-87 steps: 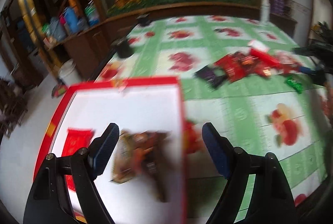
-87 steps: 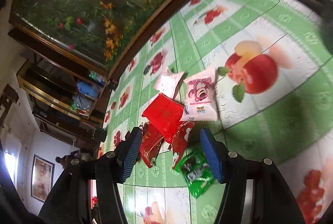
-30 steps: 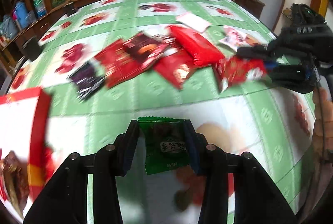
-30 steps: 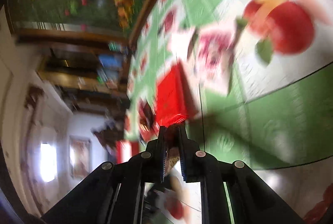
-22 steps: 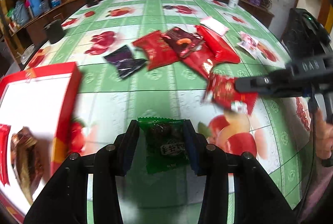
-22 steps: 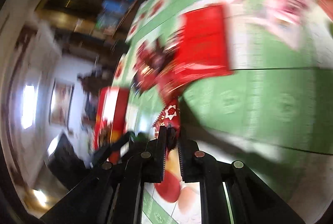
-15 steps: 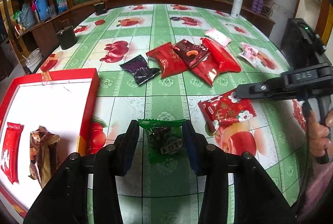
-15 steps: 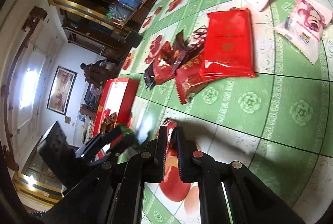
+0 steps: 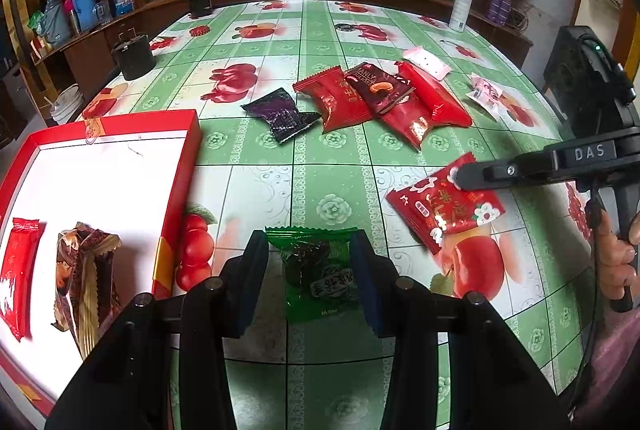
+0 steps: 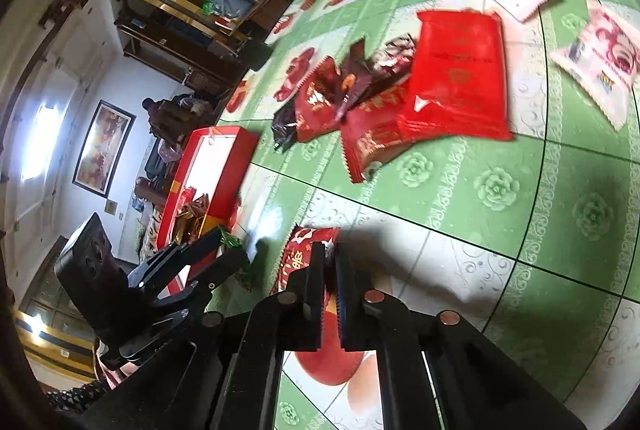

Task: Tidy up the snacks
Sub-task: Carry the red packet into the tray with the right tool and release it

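Green snack packet [image 9: 317,272] – clamped inside left gripper [image 9: 312,270]

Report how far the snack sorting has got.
Done: two packets, red and brown, lie in the red box. In hand: left tongs grip a green packet; right tongs pinch a red flowered packet. Left: the loose pile on the table.

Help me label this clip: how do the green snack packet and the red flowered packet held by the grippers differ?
The green snack packet is small, with a dark sweet showing through; the red flowered packet is larger and opaque. The green one sits flat between the left gripper pads, gripped across its width; the red one is pinched at one edge by the right gripper. Both are sealed, crimped wrappers held above the tablecloth.
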